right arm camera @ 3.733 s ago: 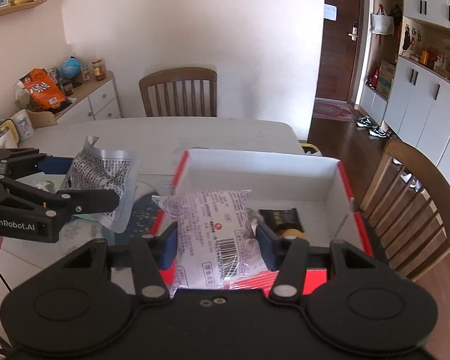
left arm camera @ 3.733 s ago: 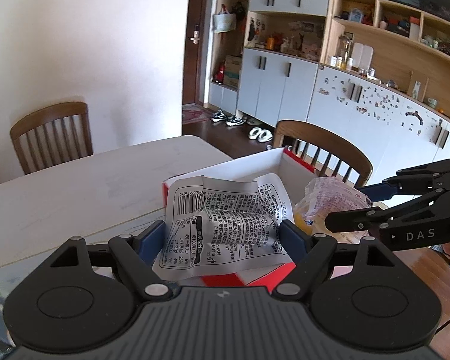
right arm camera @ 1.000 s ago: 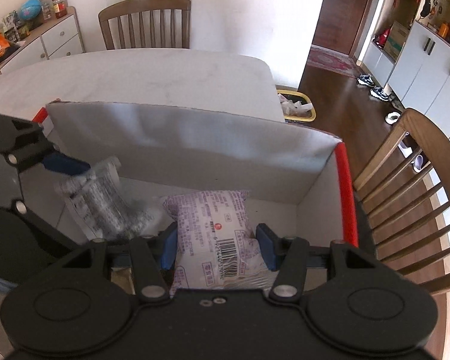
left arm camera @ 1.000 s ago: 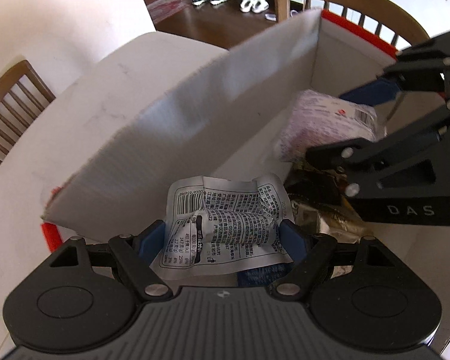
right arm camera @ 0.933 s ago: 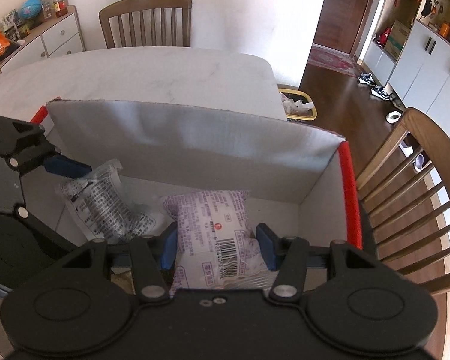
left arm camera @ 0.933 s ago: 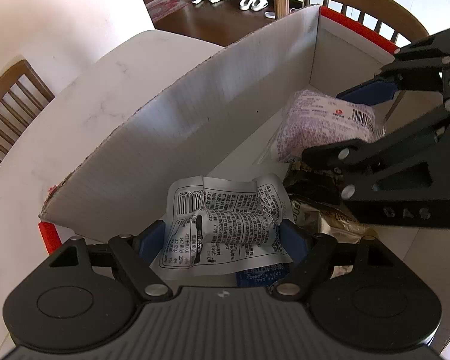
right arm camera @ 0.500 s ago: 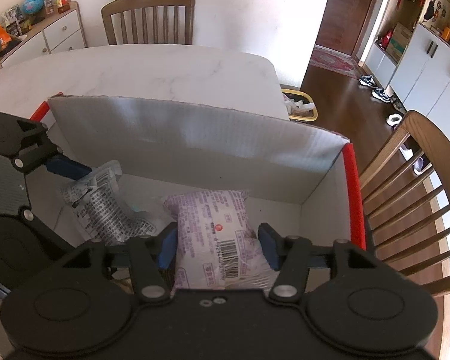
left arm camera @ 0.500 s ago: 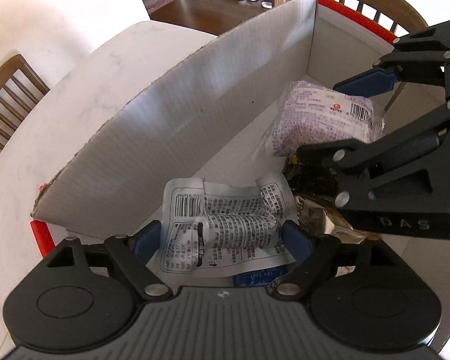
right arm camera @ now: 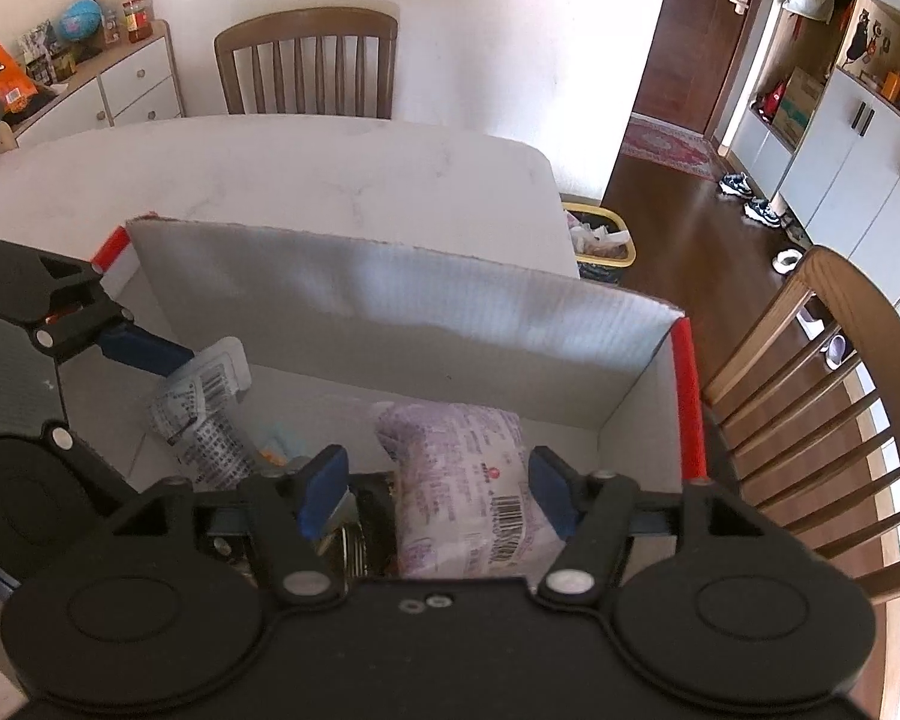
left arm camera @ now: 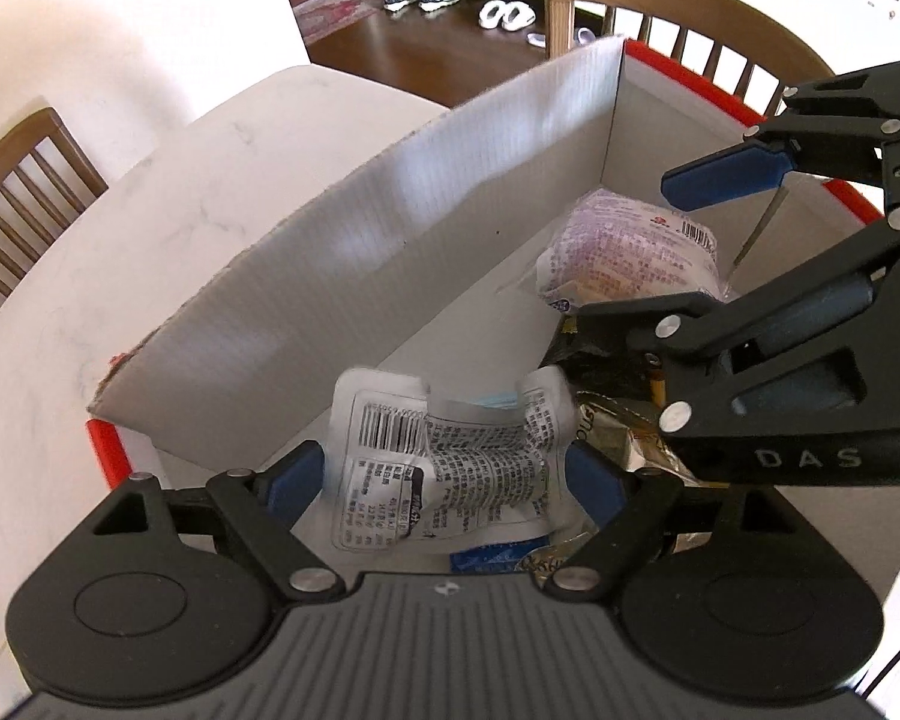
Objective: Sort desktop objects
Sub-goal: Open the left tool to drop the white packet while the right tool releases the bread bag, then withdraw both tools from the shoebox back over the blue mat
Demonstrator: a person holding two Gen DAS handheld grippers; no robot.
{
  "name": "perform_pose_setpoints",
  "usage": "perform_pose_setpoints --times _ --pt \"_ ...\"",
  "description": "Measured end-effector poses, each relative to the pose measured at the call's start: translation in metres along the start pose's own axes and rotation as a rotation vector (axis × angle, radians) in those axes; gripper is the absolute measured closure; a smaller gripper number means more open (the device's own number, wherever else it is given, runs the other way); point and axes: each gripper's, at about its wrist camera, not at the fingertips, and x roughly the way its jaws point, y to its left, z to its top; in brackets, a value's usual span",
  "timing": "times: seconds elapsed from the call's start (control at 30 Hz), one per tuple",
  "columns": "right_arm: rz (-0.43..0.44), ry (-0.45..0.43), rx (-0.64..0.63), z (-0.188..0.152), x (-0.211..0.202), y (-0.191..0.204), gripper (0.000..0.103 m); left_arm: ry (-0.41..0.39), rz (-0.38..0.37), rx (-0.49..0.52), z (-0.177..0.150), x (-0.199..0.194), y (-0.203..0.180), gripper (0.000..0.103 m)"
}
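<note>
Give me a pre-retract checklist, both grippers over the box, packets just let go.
1. Left gripper jaws apart: ok, there are gaps on both sides of the silver printed packet.
2. Silver printed packet free of the pads: cannot tell, it looks blurred and sits between the jaws.
3. Right gripper open: ok, the purple bread packet lies loose between its jaws.
4. Both packets inside the red-edged box: ok, both are below its white walls.
5. Grippers clear of each other: ok, but close; the right gripper's linkage sits just beside the left one.
6. Lift path clear of the tall box flap: ok, the flap stands ahead of both grippers.
</note>
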Motion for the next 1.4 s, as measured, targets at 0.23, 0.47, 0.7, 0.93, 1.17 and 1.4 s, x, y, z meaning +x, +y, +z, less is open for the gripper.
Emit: perform_pose_setpoints --times 0.23,0.47,0.7,0.93,1.17,1.4 --pt "0.008 -0.027 -0.007 0.006 -0.019 0.0 0.033 -0.035 -0.023 -0.045 -0.004 -0.017 0.011 0.015" --pt "0.021 -0.063 -0.008 0.007 -0.042 0.002 0.033 -0.087 -0.072 -0.088 0.003 -0.041 0.022 0.015" --pt "0.032 -0.101 -0.012 0.0 -0.068 0.008 0.033 -0.142 -0.121 -0.111 -0.003 -0.063 0.013 0.015" --pt "0.021 -0.125 -0.016 -0.004 -0.09 0.016 0.033 -0.183 -0.14 -0.109 -0.015 -0.069 0.009 0.015" --pt "0.028 -0.159 -0.007 -0.009 -0.116 0.025 0.033 -0.228 -0.15 -0.096 -0.031 -0.085 0.006 0.015" --pt "0.019 -0.189 -0.002 -0.019 -0.136 0.036 0.033 -0.272 -0.185 -0.097 -0.051 -0.103 0.006 0.015"
